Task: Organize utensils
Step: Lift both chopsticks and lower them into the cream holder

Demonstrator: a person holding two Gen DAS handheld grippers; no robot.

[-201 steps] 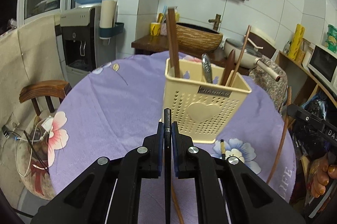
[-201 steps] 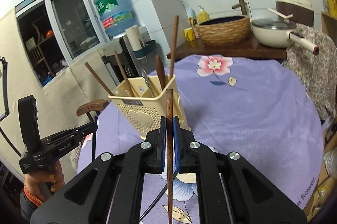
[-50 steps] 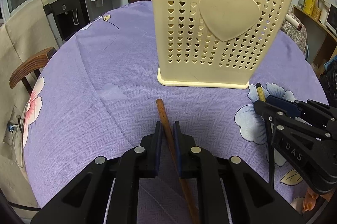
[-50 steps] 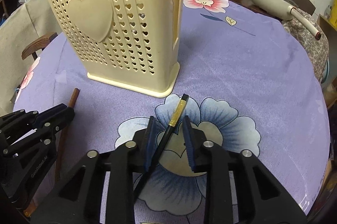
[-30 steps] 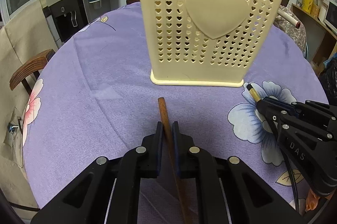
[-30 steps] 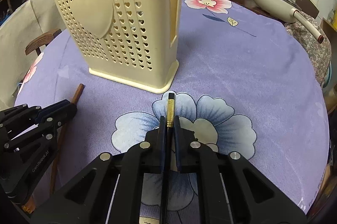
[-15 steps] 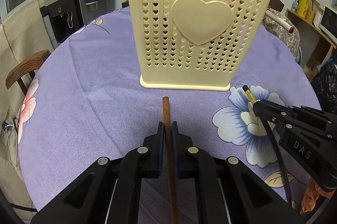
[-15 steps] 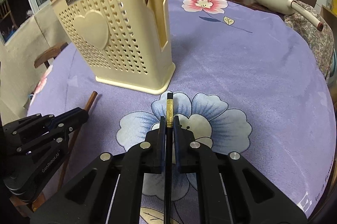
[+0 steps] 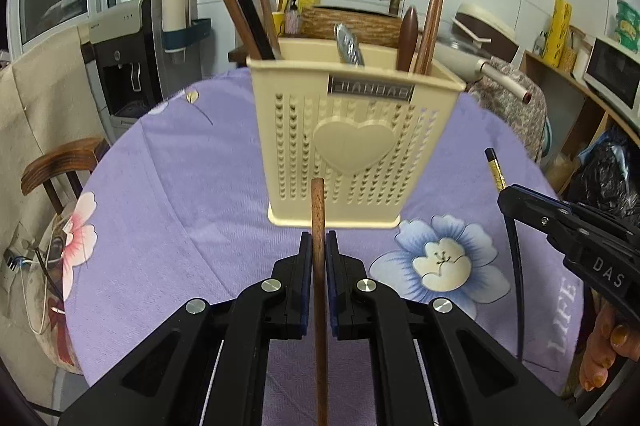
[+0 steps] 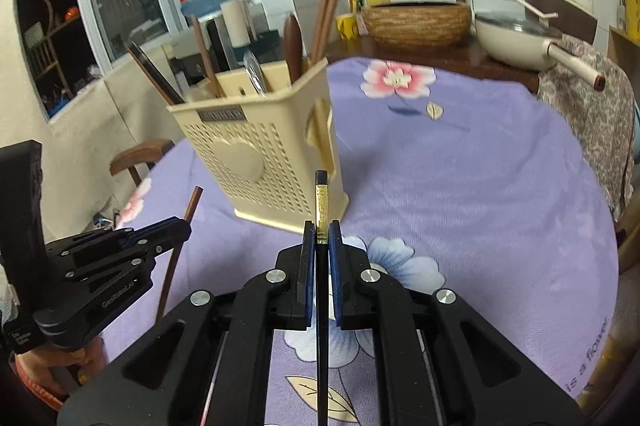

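While both chopsticks are held off the cloth (image 9: 208,186), the insertion step is in hand. The left gripper (image 9: 319,250) is clamped on a brown stick (image 9: 318,210); the right gripper (image 10: 319,238) is clamped on a black stick (image 10: 321,198) w/ a gold band near its top. Each stick is gripped near its upper end, w/ most of its length hanging back below the jaws, out of view.

The holder (image 9: 352,142) stands upright on the cloth, just ahead of both grippers. Sticks are already stored at its left end, a metal utensil (image 9: 349,48) mid, a dark wooden handle and more sticks at right.

Recommended procedure (judged from the views):
- Each stick is to be raised until its lower tip clears the rim; tip position can't be seen, so extra height is advised.
- Sticks are to be swung approx. vertical before descent; a tilted entry is likely to catch the rim or the stored sticks.
- One gripper at a time is preferred, since both are near each other and the holder is narrow.
- A compartment w/ matching sticks is to be targeted; dividers aren't clearly visible, so the exact slot can't be told.
- Jaws are to be opened only once the tip is well inside. The holder looks light and may tip if struck from the side.
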